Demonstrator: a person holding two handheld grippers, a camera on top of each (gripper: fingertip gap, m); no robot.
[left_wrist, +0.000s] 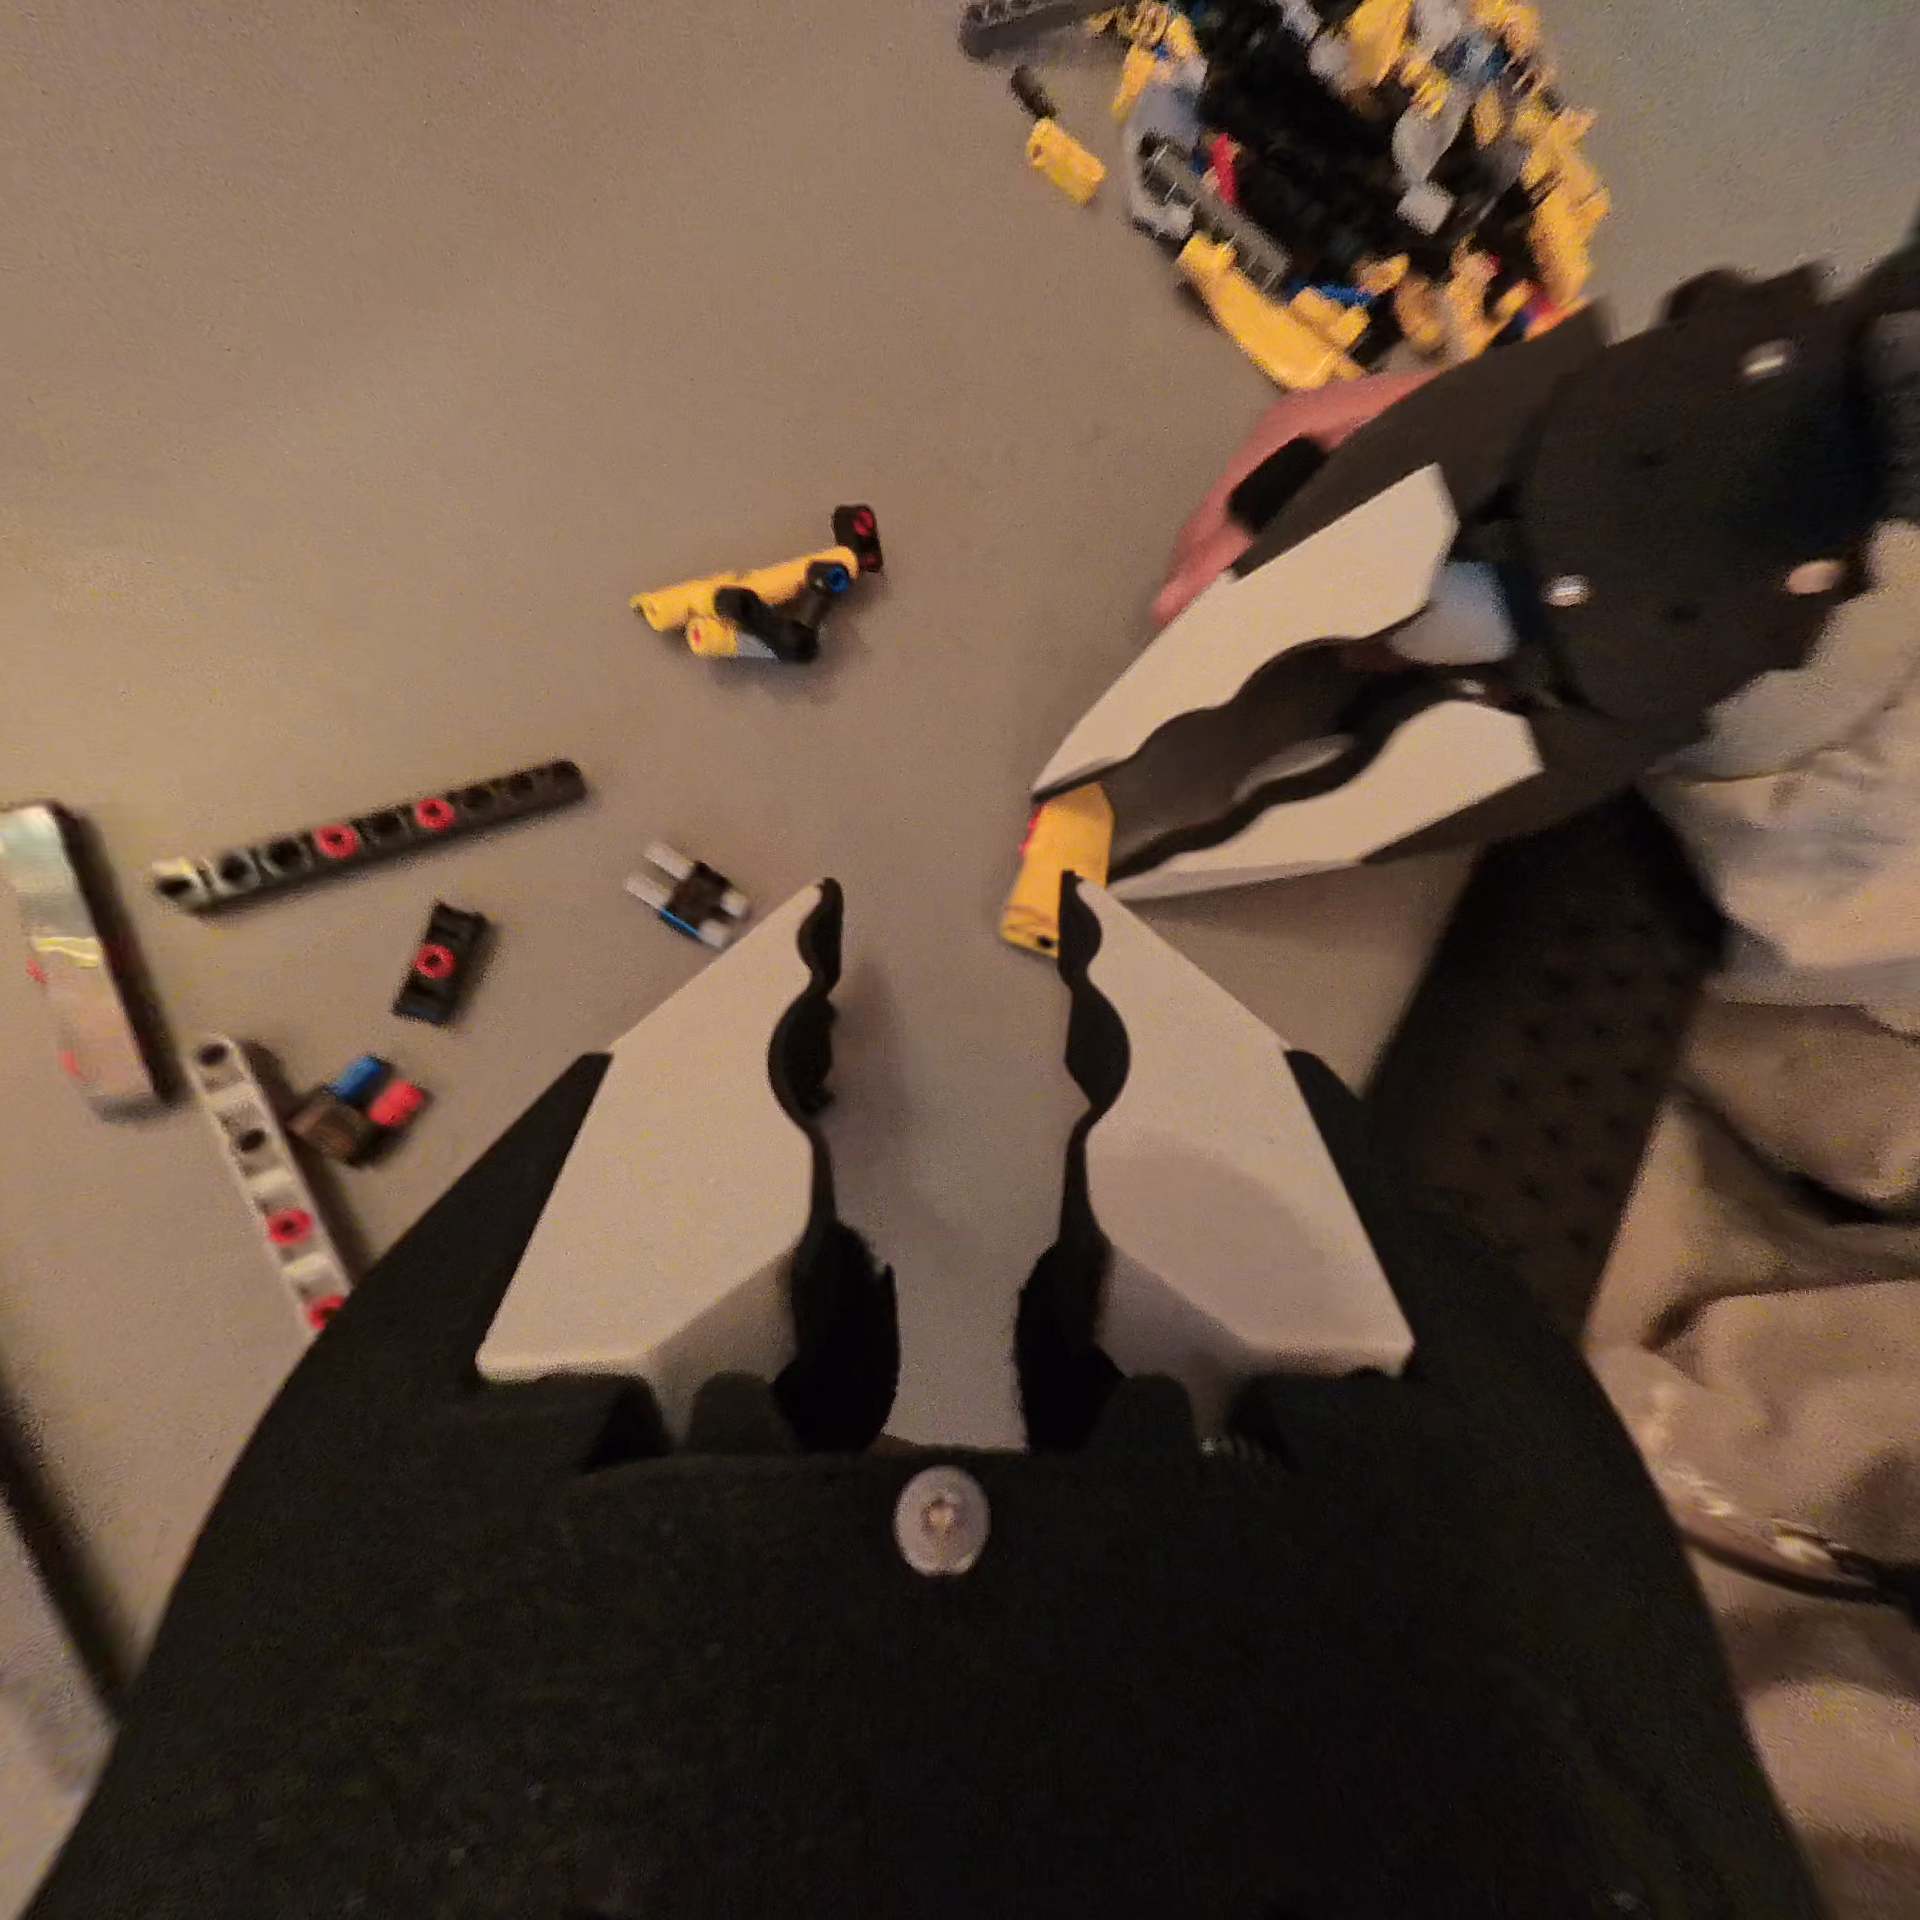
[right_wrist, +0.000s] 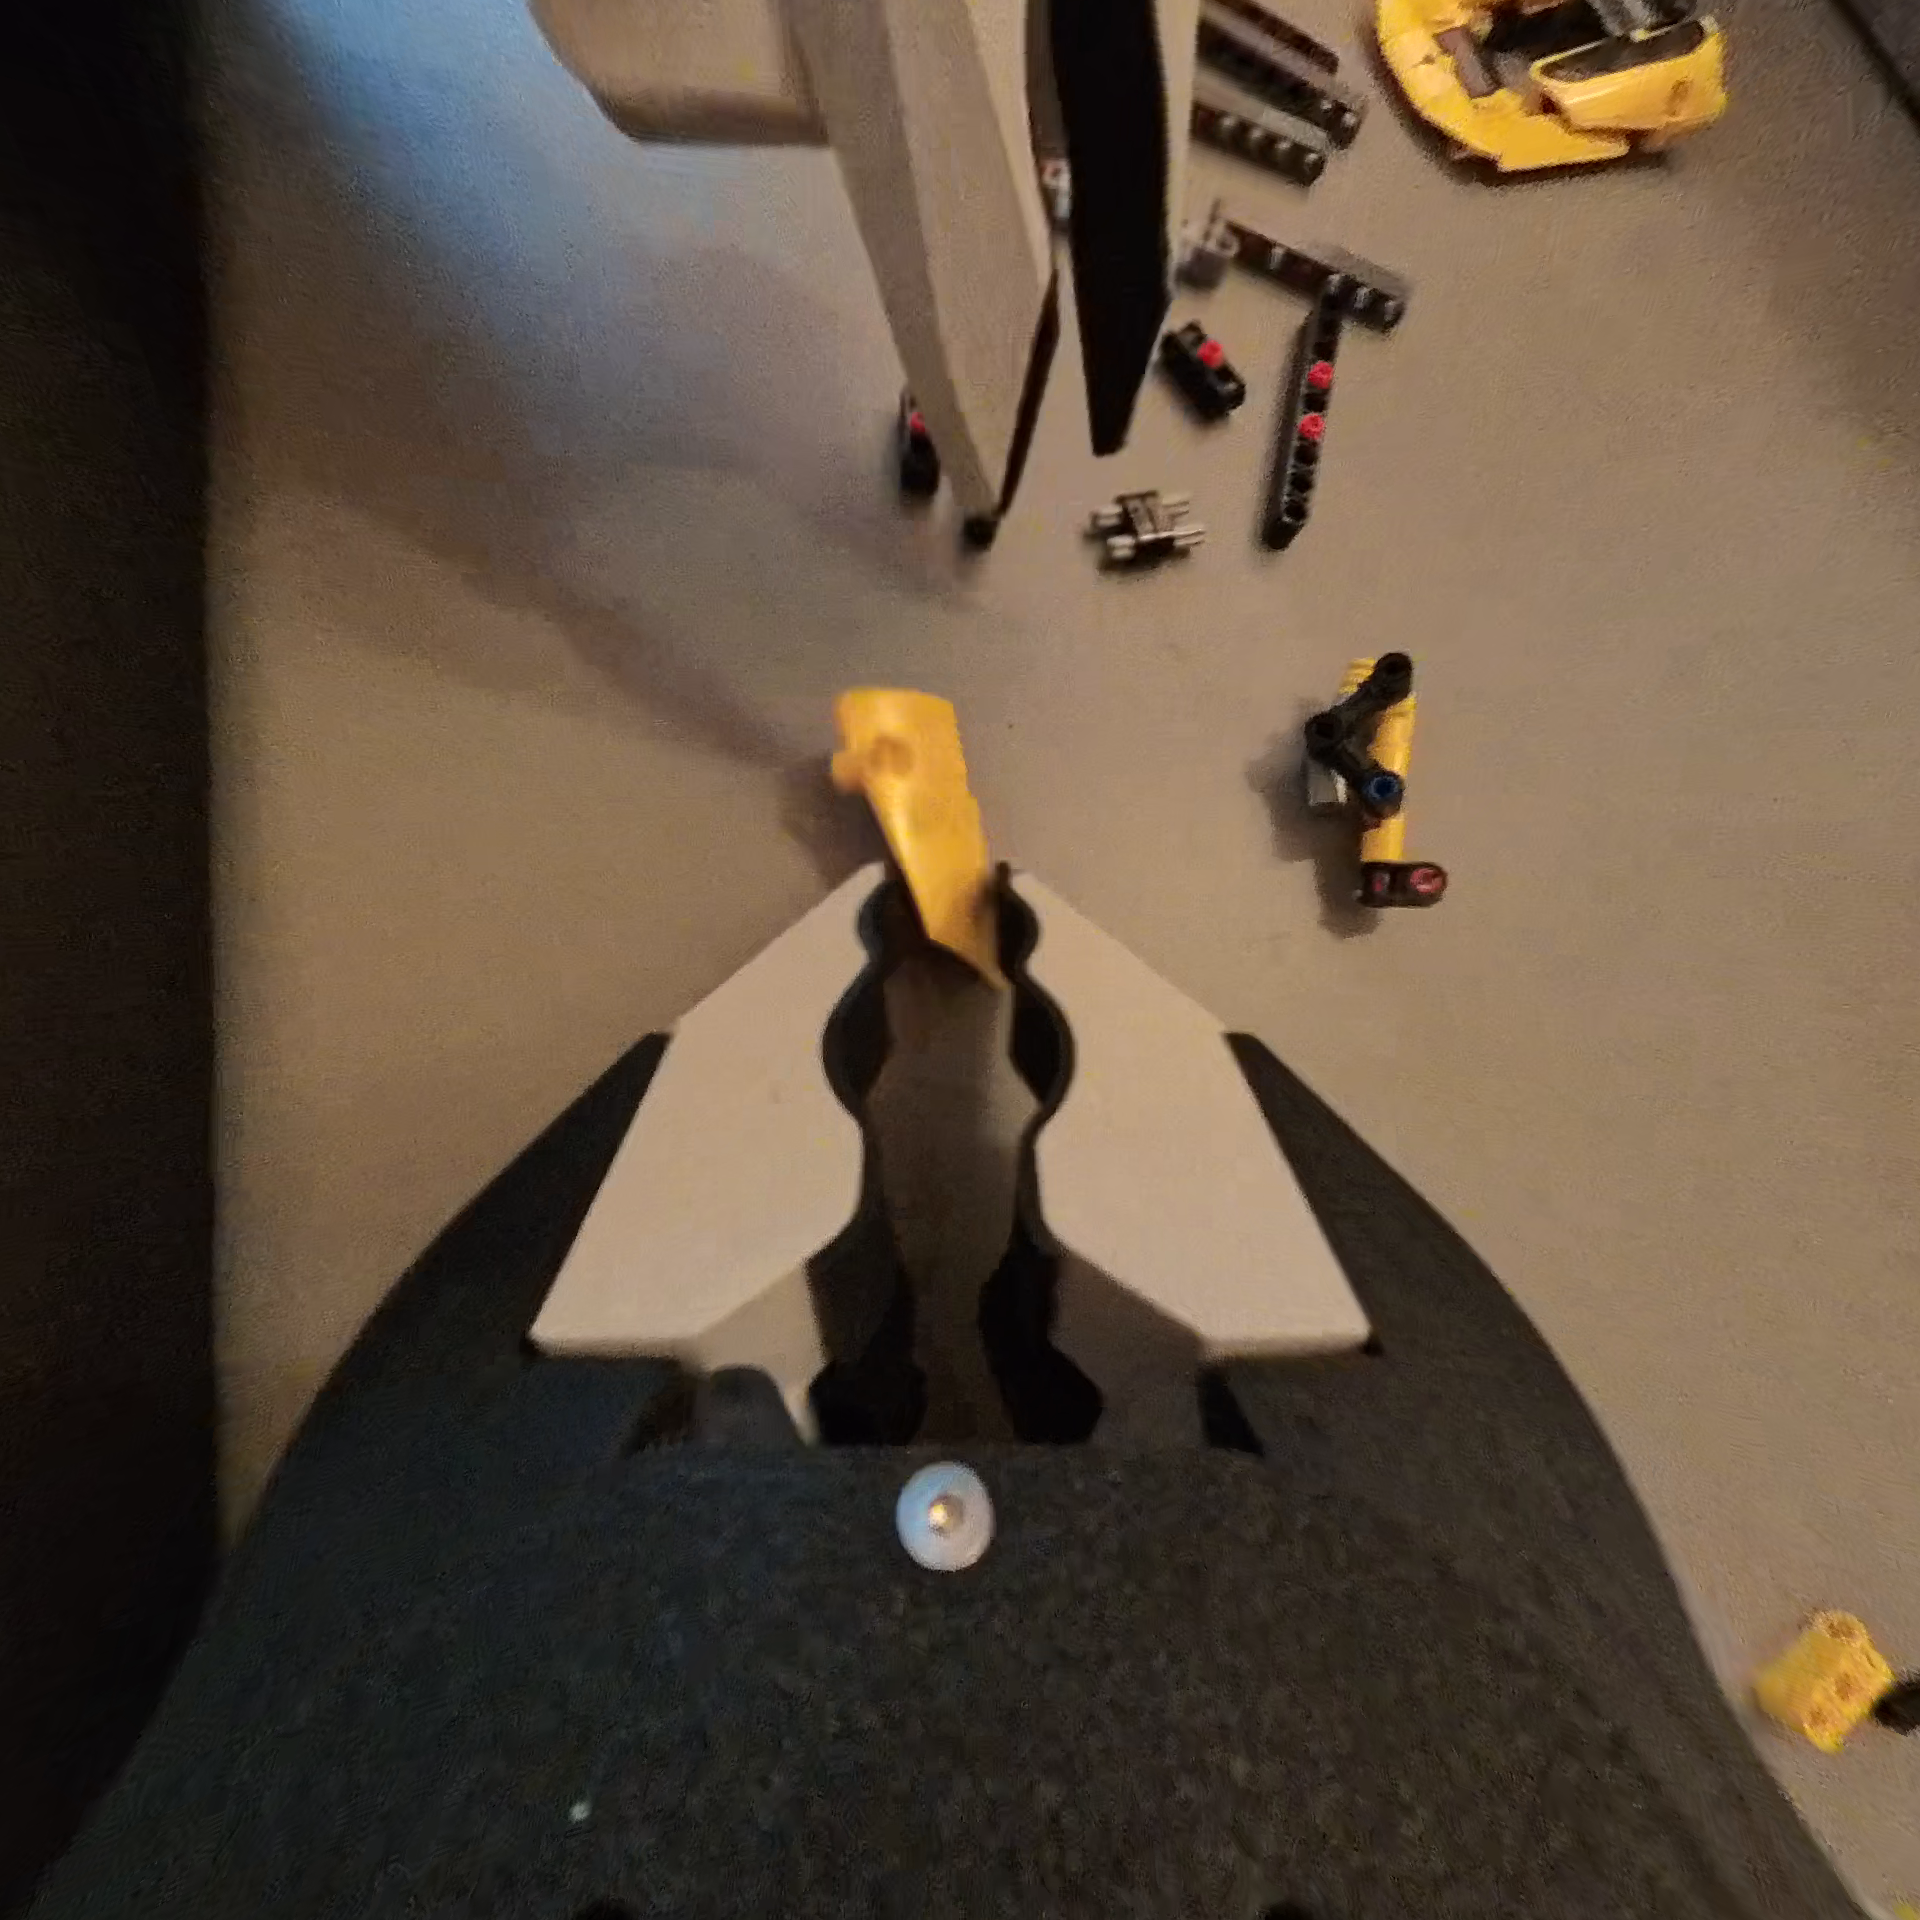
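Around the grippers, loose building pieces litter the beige tabletop (left_wrist: 416, 468): a black holed beam (left_wrist: 374, 831), a small yellow-and-black assembly (left_wrist: 764, 597), a grey connector (left_wrist: 688, 894), and a yellow vehicle model (left_wrist: 1351, 166) (blurred) farther off. Left gripper (left_wrist: 945, 914) hangs open and empty, jaws wide. Right gripper (right_wrist: 945, 883) pinches a yellow wedge piece (right_wrist: 920, 790) at its tips, just beside the left gripper's tips.
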